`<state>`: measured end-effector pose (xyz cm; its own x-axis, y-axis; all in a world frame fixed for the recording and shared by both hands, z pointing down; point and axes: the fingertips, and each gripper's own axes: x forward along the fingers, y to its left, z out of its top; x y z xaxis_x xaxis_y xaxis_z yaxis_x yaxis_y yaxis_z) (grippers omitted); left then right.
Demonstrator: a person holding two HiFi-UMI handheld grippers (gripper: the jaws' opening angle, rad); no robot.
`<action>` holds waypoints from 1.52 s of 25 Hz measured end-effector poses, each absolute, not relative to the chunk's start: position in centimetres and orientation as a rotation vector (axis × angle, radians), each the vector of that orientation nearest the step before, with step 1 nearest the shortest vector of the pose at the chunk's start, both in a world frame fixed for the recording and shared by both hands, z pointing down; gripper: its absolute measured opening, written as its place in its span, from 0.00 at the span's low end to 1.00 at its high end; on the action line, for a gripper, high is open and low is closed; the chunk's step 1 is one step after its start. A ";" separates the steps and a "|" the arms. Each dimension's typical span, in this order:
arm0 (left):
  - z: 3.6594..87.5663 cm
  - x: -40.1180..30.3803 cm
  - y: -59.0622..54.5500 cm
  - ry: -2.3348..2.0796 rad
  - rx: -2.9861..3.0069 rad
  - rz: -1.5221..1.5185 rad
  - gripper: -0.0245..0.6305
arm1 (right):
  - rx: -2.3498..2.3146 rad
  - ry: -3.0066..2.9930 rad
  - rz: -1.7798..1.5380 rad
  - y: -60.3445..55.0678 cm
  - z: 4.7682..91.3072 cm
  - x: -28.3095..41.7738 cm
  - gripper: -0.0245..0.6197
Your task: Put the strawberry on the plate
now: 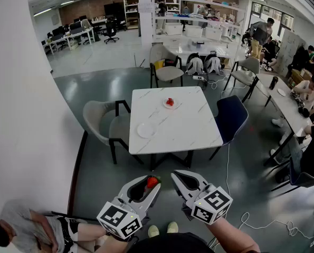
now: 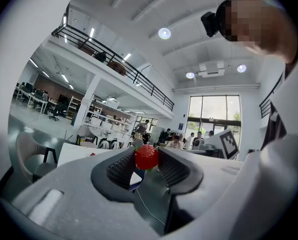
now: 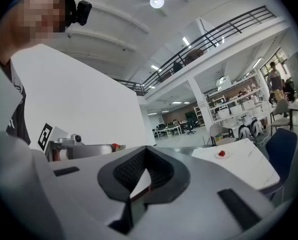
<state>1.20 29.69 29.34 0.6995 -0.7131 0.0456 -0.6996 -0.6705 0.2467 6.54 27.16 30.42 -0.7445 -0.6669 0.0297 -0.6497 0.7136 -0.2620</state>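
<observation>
Office floor, head view: the strawberry (image 1: pixel 152 182) is half buried between the jaws of the left claw (image 1: pixel 150 179). The arms behind it and the right claw (image 1: pixel 173 174) are cut off by the bottom edge. A seated person (image 1: pixel 25 233) is cropped by the lower left corner. On the distant tabletop (image 1: pixel 183 125), a small red thing (image 1: pixel 170 102) lying on a plate (image 1: pixel 164 105) is too small to be identified. In the left gripper view the tabletop is largely masked by the claw's own body, and the marker cube (image 2: pixel 228 143) of the right claw is partly covered. In the right gripper view the strawberry is reduced to a red speck
</observation>
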 end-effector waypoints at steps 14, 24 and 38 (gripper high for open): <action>29.7 3.0 29.3 -1.168 2.658 -0.073 0.26 | -0.989 2.854 -0.374 27.0 30.2 7.8 0.04; 29.6 3.3 27.6 -1.254 2.643 -0.055 0.26 | -0.906 2.818 -0.372 26.3 29.8 9.7 0.04; 30.5 0.6 20.0 -1.253 2.666 -0.025 0.26 | -0.979 2.803 -0.382 19.4 30.1 7.5 0.04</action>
<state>0.62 19.99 30.52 0.6417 -0.7640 0.0677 -0.7607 -0.6228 0.1829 7.47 19.42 30.13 -0.7764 -0.6278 -0.0553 -0.5901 0.7550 -0.2859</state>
